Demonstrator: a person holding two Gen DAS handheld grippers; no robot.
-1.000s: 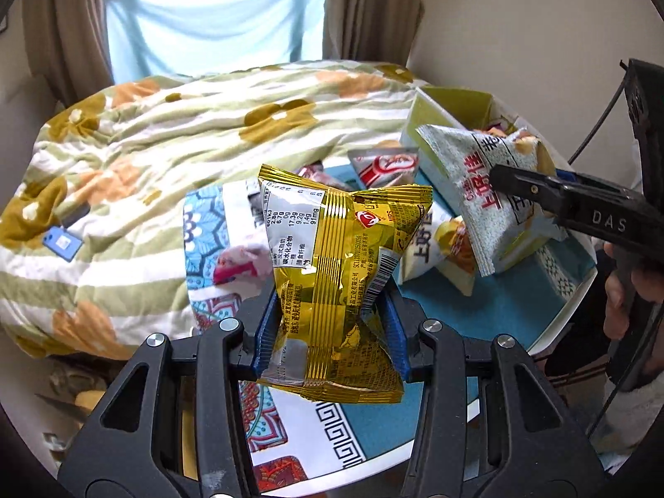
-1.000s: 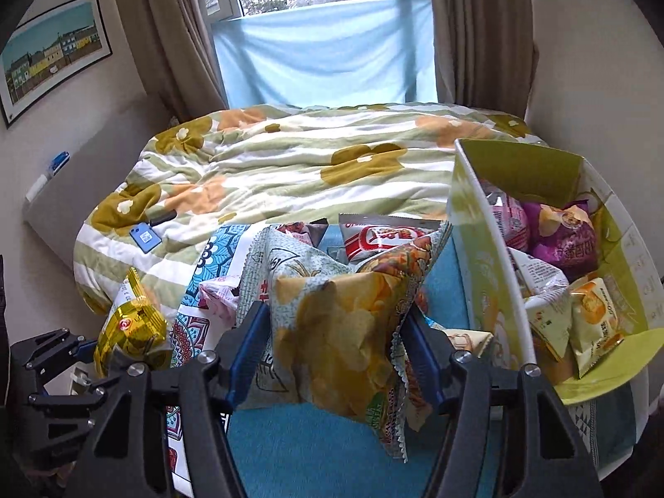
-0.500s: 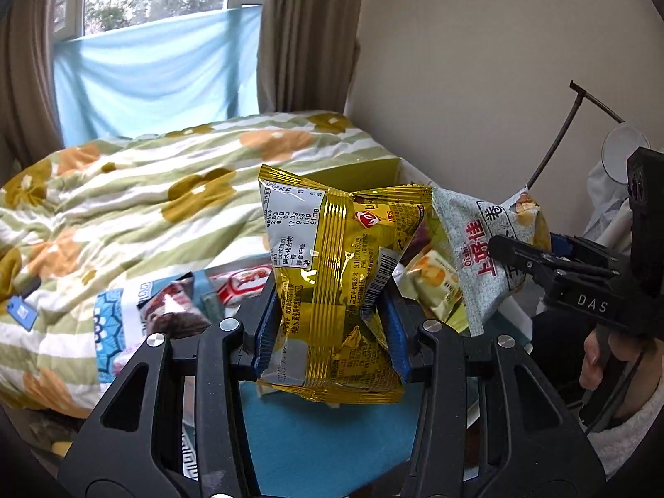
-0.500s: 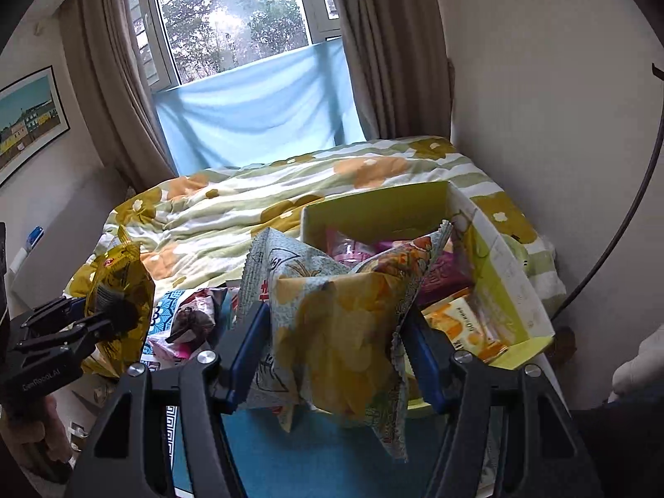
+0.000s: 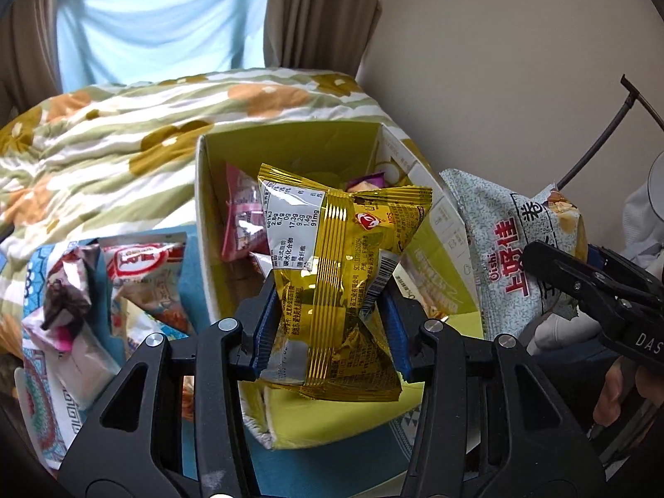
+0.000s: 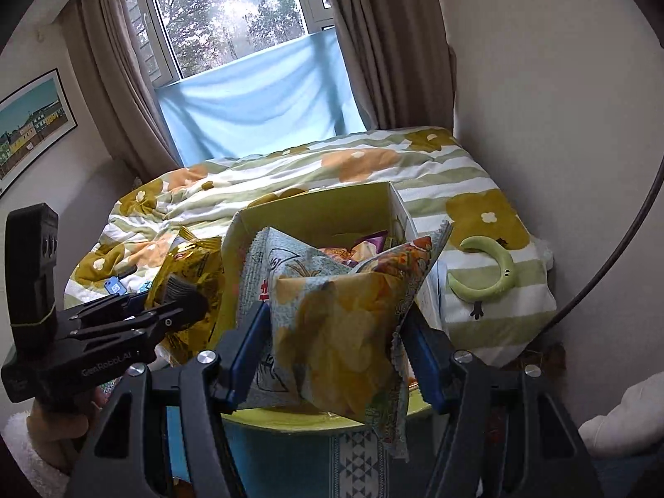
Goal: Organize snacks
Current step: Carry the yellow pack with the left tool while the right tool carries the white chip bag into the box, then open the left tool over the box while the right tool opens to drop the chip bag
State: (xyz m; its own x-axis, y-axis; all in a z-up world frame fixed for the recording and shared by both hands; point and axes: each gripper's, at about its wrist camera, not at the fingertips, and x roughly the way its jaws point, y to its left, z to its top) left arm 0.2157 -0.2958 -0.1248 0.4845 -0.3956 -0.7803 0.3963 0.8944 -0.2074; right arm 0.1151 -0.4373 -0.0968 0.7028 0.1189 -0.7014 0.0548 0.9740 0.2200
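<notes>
Both grippers have swung across from the table's loose snacks to the open yellow-green box (image 5: 290, 141).

Left gripper (image 5: 330, 332): jaws opening, gold snack bag (image 5: 336, 274) upright between the blue pads, pads touching it, hanging directly over the box interior, so the coming drop is straight down. Right gripper (image 6: 334, 357) is clamped on the pale Oishi chip bag (image 6: 344, 323), above the box's near rim. Red-white packet (image 5: 145, 265) lies outside, left of the box.

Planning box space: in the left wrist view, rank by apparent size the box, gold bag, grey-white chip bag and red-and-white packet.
1. Box
2. Gold bag, enlarged by nearness
3. Grey-white chip bag
4. Red-and-white packet
</notes>
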